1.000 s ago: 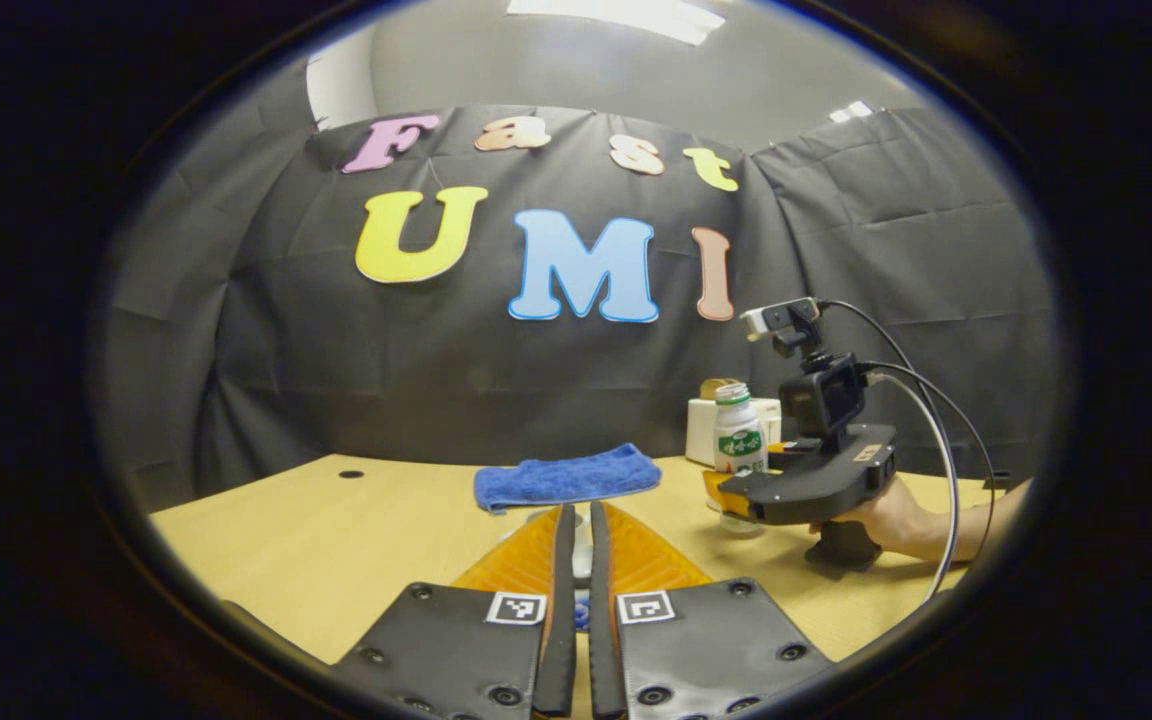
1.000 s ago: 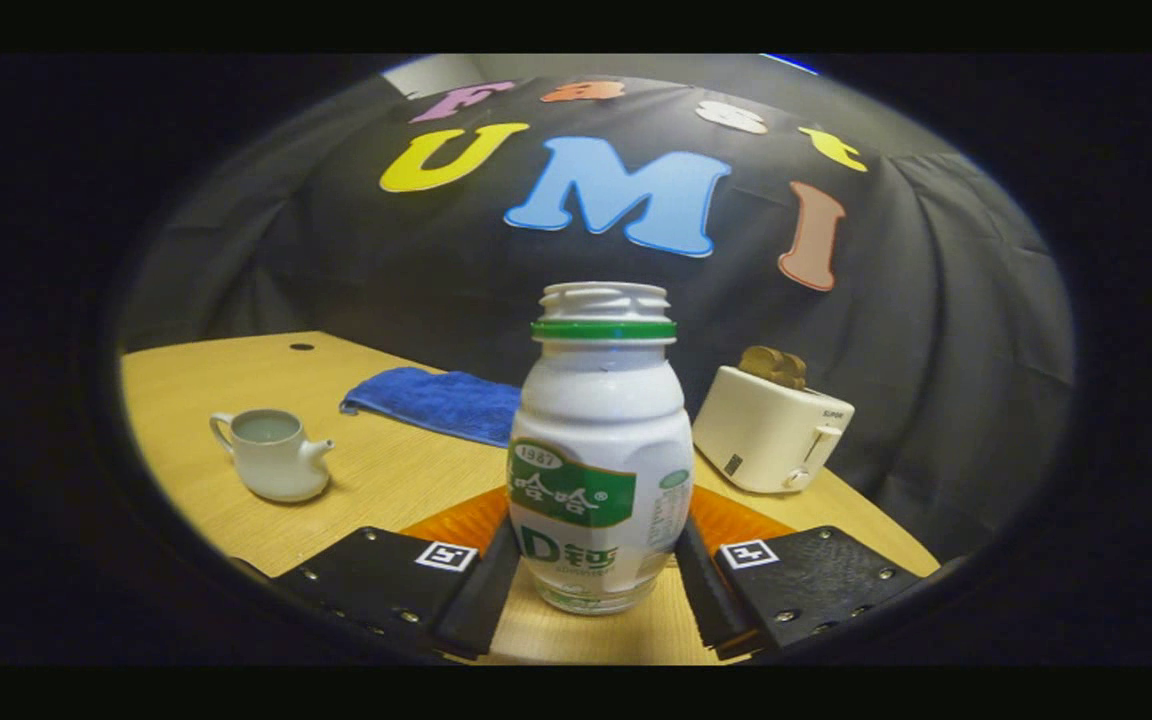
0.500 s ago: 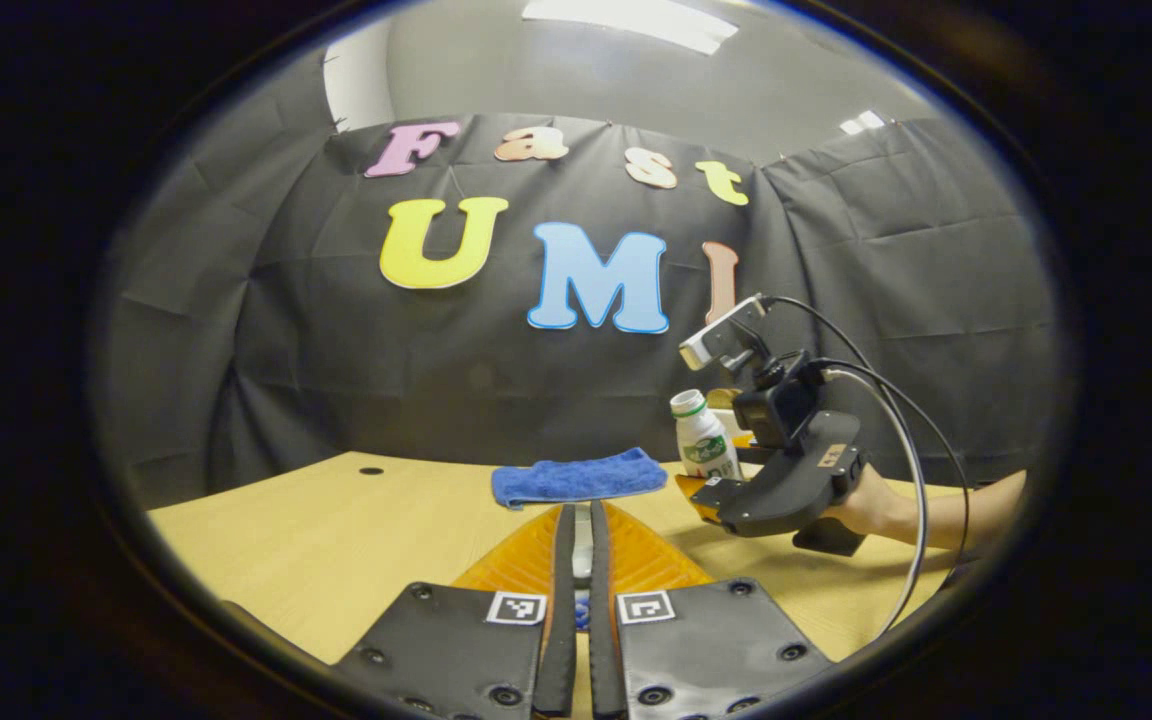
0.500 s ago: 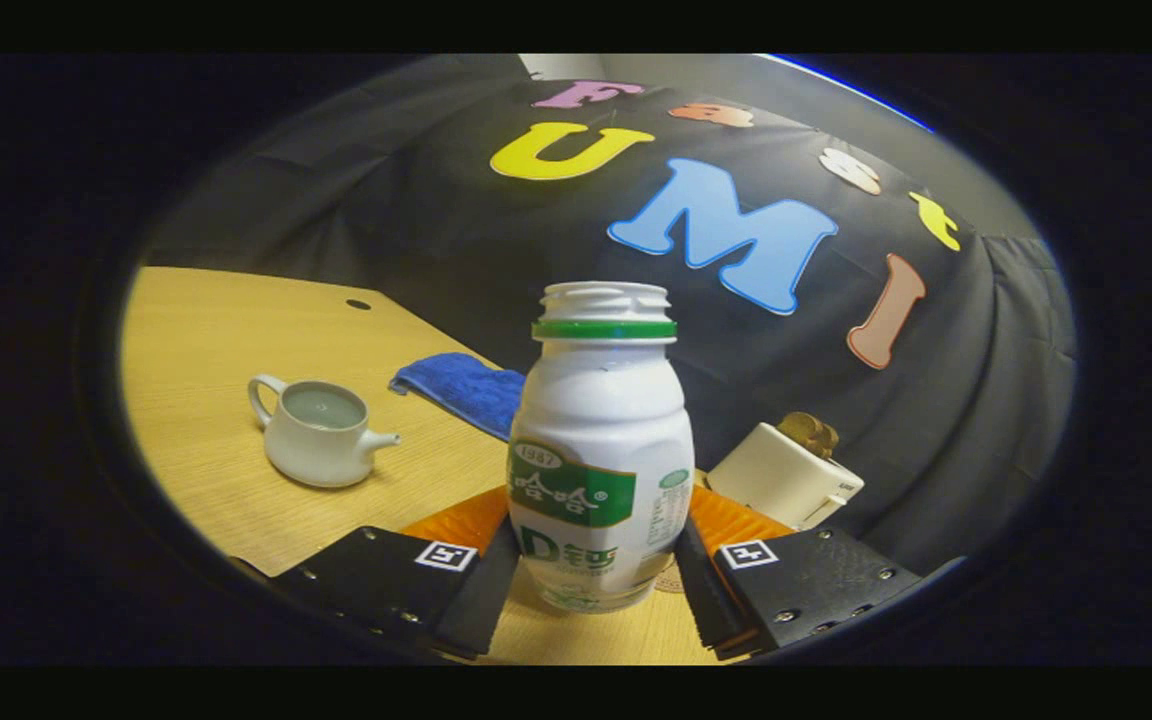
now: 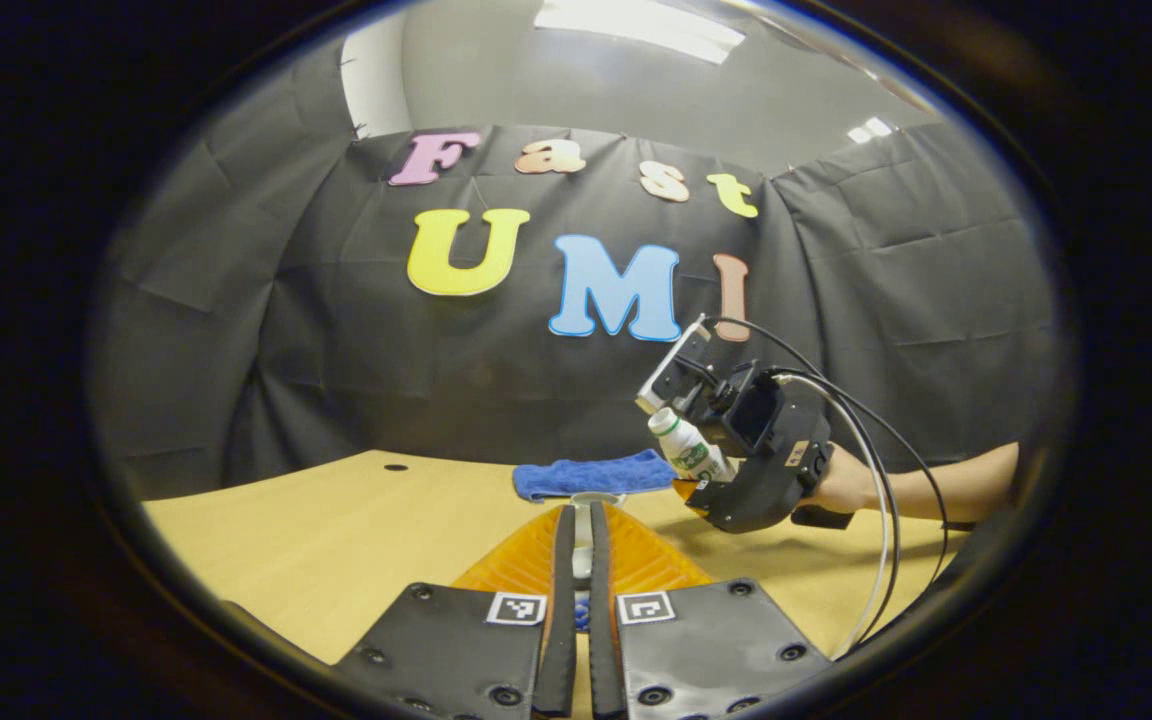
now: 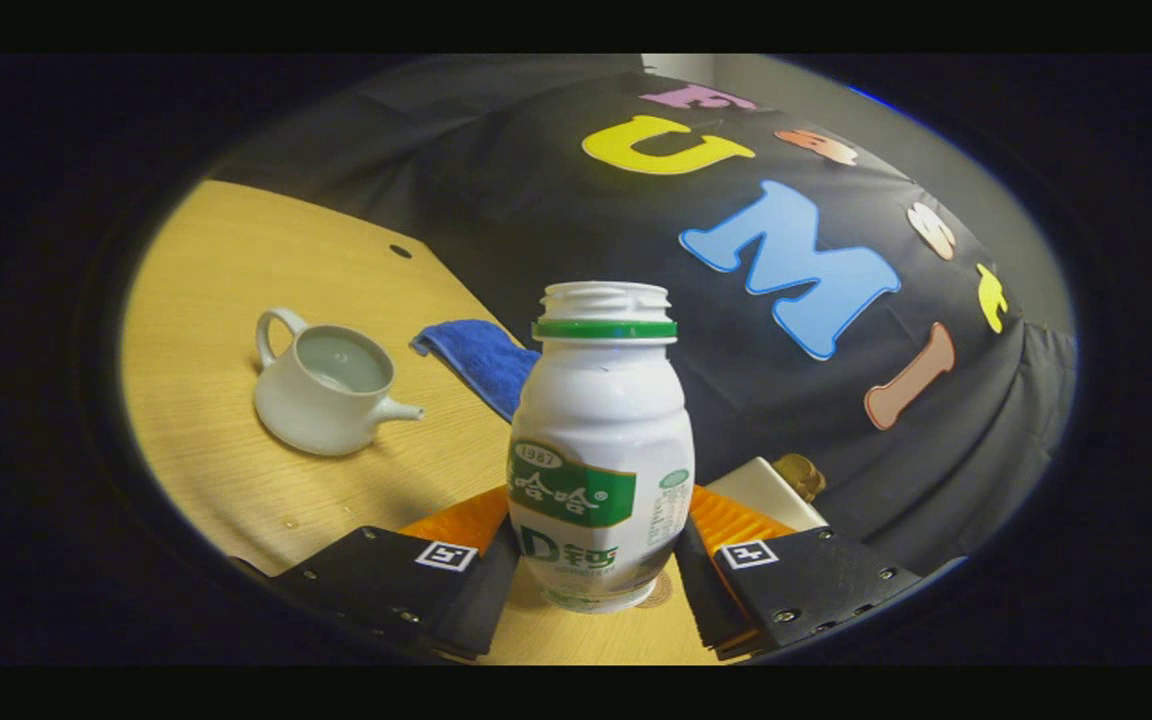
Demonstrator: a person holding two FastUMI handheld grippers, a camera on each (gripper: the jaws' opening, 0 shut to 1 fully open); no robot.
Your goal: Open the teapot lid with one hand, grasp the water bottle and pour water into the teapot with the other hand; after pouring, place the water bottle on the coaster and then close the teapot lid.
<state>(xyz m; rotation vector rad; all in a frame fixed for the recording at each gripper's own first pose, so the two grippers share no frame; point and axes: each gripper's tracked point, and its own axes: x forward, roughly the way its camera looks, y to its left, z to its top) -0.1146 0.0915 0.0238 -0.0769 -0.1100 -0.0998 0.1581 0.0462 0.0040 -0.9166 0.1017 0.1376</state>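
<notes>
Since the earlier frames the water bottle (image 6: 601, 450), clamped between the right gripper (image 6: 596, 570) fingers, has been tilted toward the open teapot (image 6: 326, 392) mid-table, while the lid is held by the nearly closed left gripper (image 5: 576, 600); pouring, coaster placement and closing are judged left.

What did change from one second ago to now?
The right hand-held gripper lifted the bottle and tilted it toward the lidless teapot. The left hand-held gripper stayed shut and raised; the teapot, cloth and toaster stayed put.
</notes>
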